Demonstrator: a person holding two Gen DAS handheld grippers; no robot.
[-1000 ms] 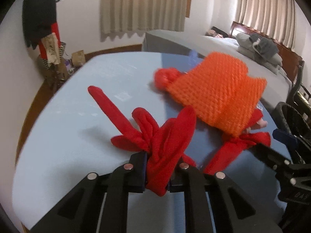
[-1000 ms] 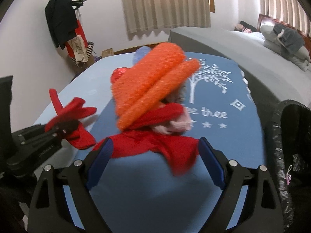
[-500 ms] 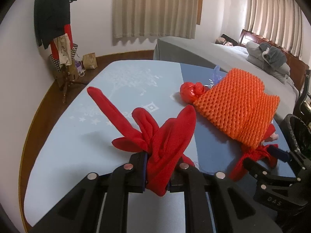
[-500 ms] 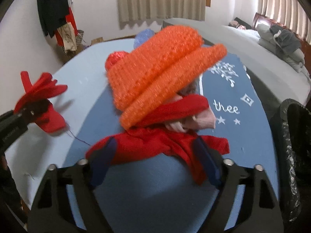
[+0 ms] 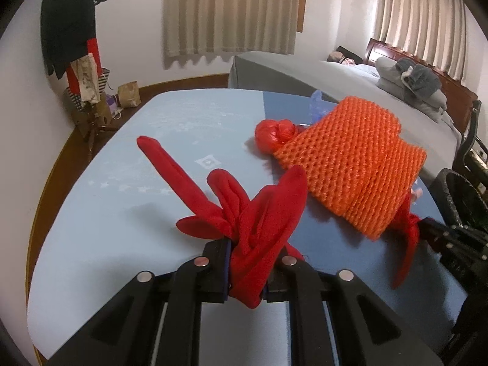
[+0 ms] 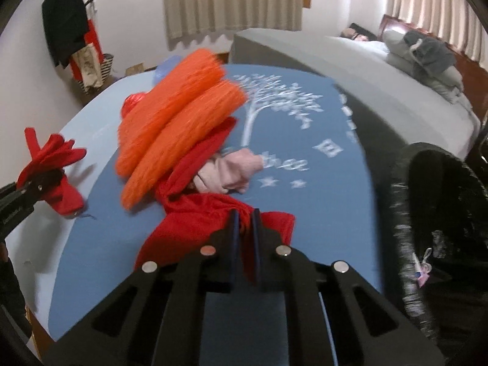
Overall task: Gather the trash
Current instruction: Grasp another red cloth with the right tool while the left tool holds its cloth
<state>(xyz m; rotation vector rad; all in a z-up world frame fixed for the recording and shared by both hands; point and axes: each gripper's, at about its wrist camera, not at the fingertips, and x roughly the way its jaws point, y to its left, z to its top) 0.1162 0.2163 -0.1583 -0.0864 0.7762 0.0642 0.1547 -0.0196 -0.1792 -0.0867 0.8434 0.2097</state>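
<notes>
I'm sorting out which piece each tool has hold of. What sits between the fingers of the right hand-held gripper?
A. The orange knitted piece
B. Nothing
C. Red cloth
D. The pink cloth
C: in the right wrist view, the right hand-held gripper is closing with its fingers on a fold of the red cloth, while the orange knitted piece and pink cloth lie beyond.

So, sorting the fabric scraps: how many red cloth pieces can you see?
2. One red cloth is clamped in the left gripper; the other is in the closing right gripper, trailing under the orange mesh. More may hide beneath.
</notes>
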